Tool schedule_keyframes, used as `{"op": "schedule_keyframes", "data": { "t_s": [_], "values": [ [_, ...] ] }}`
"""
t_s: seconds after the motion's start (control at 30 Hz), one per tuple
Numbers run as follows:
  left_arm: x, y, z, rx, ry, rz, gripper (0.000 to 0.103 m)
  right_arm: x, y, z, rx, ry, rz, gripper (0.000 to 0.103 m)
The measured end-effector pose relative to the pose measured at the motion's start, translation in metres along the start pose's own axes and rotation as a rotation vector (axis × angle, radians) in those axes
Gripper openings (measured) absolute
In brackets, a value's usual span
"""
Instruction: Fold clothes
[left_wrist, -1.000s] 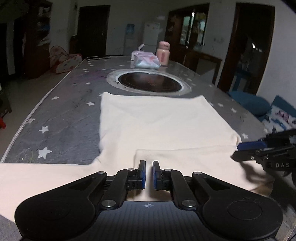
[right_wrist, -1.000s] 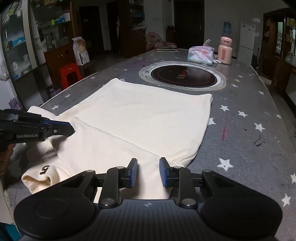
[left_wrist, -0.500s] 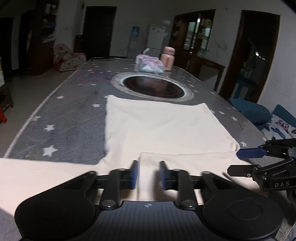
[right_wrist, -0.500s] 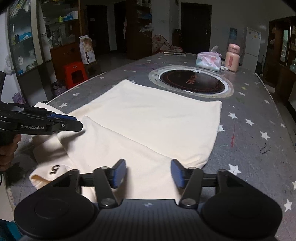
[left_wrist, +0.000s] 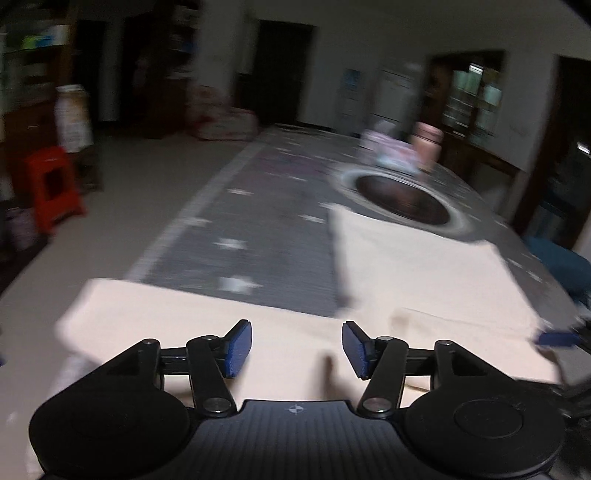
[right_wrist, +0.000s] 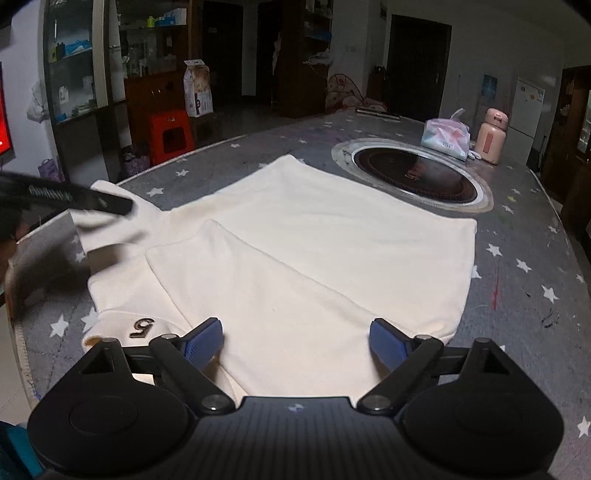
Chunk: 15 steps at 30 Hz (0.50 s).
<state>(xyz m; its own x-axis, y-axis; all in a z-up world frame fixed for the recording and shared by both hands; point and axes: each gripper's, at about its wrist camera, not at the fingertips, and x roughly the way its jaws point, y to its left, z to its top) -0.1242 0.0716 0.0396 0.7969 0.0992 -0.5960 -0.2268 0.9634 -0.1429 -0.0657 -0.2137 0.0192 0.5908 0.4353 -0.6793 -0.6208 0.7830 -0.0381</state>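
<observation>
A cream garment (right_wrist: 314, 236) lies flat on the star-patterned grey surface (right_wrist: 524, 258), one sleeve folded across its body, near the round inset cooktop (right_wrist: 413, 177). The right tongs (right_wrist: 295, 341) are opening above its near edge, gripping nothing. The left tongs (left_wrist: 296, 349) are also opening, empty, over the left sleeve.

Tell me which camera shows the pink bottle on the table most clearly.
The right wrist view: the pink bottle stands sharp and unobstructed beside the tissue pack, beyond the round cooktop. The left wrist view shows it only as a motion-blurred pink shape.
</observation>
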Motion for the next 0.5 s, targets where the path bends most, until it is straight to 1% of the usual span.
{"op": "schedule_keyframes", "data": {
  "t_s": [0.1, 0.2, 0.33, 0.5],
  "values": [
    [-0.003, 0.034, 0.002, -0.076, -0.025, 0.130, 0.064, 0.004, -0.001, -0.001, 0.016, 0.011, 0.005, 0.097],
    [-0.002, 0.066, 0.003, -0.168, -0.024, 0.205, 0.067, 0.006, 0.000, -0.002, 0.026, 0.018, 0.000, 0.103],
    [0.003, 0.094, 0.002, -0.235, -0.012, 0.289, 0.067, 0.010, -0.002, -0.004, 0.068, 0.034, 0.012, 0.103],
    [0.013, 0.117, 0.000, -0.341, 0.023, 0.251, 0.066, 0.011, -0.004, -0.003, 0.078, 0.047, 0.018, 0.103]
  ]
}}
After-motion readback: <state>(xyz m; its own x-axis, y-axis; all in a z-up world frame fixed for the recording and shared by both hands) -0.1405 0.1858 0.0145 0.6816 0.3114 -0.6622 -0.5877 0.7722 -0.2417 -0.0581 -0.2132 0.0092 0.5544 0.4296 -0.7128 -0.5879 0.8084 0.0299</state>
